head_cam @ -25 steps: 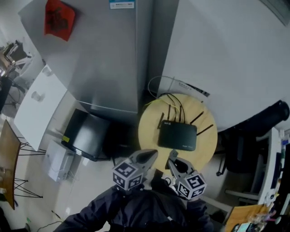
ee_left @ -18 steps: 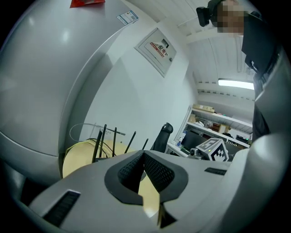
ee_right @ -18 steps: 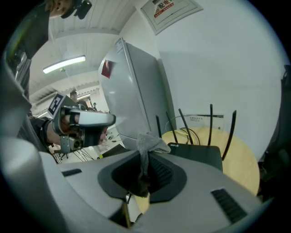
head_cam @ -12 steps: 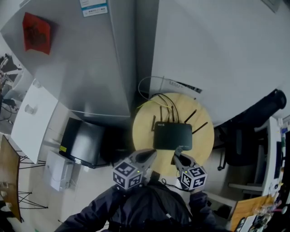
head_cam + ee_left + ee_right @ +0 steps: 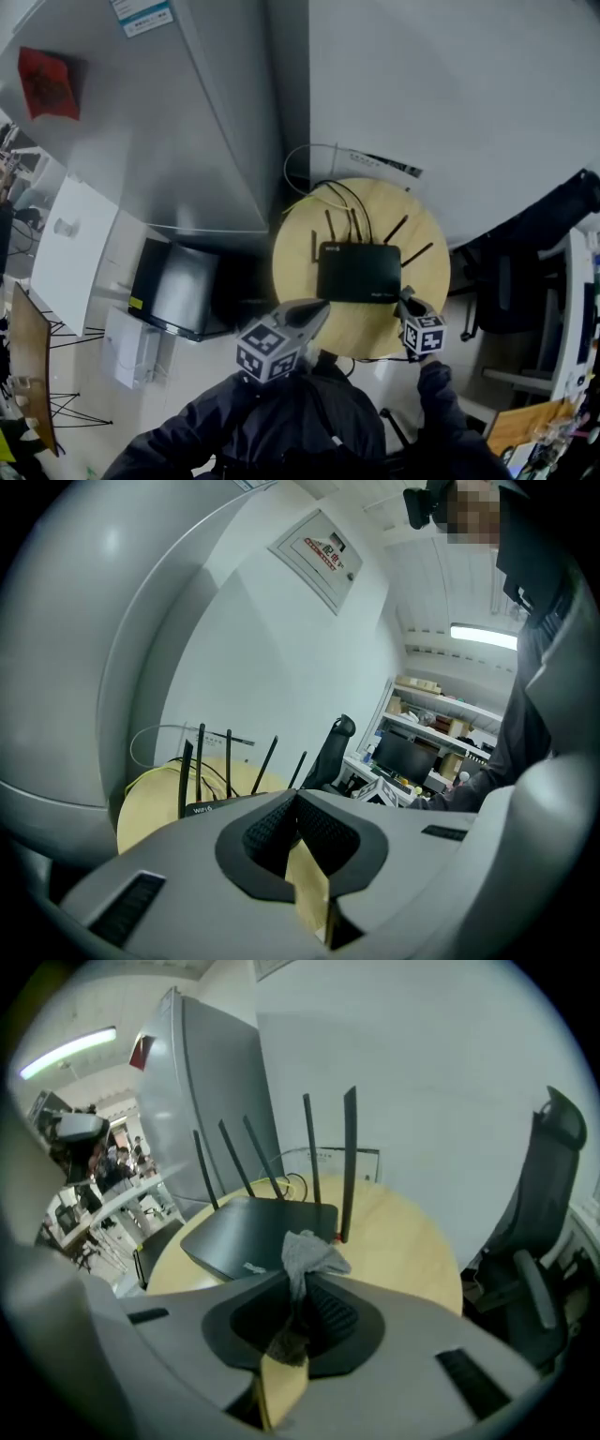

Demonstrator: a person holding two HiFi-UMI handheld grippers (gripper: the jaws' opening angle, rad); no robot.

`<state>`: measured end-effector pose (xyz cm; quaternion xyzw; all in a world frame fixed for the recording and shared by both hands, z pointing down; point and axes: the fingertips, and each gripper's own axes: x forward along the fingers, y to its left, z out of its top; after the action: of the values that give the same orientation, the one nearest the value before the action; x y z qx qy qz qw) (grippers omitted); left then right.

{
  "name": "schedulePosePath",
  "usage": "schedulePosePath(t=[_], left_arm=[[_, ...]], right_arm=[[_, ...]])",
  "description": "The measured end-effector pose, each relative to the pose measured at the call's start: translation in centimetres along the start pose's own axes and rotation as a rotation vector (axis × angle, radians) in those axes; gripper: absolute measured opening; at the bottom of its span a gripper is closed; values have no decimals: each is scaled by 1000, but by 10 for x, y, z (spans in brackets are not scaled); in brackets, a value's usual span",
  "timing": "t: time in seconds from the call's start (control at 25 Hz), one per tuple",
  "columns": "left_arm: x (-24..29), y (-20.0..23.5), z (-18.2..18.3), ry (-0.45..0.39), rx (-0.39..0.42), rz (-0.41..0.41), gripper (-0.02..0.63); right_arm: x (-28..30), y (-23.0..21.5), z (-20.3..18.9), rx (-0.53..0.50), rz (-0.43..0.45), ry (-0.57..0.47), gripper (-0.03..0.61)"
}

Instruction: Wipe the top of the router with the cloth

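Note:
A flat black router with several upright antennas lies on a small round wooden table. The right gripper view shows the same router just ahead. My right gripper hovers at the router's near right corner, shut on a small grey cloth whose crumpled end sticks out past the jaws. My left gripper hangs over the table's near edge, left of the router, jaws closed with nothing between them. In the left gripper view only the router's label edge and antennas show above the jaws.
Cables loop off the table's far side toward the white wall. A grey cabinet stands to the left, with a dark box on the floor beside it. A black office chair sits to the right of the table.
My right gripper has swung out to the right and forward, from near my body to the router's right corner, carrying the cloth. The left gripper has barely moved.

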<state>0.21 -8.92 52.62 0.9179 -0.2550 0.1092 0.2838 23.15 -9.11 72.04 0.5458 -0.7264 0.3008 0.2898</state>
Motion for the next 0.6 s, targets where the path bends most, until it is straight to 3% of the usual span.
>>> schedulePosePath(t=[0.2,0.44,0.6], left_arm=[[9,-3,-3,29,9,19,0],[13,-4,-1,22,-6,55,0],[12,1,-1,8,-12,91,0]], right_arm=[[28,-42,6,-176,56,98,71],[64,-57,-6,-630,158,313,71],[84,-53,-8,-830,204,386,71]])
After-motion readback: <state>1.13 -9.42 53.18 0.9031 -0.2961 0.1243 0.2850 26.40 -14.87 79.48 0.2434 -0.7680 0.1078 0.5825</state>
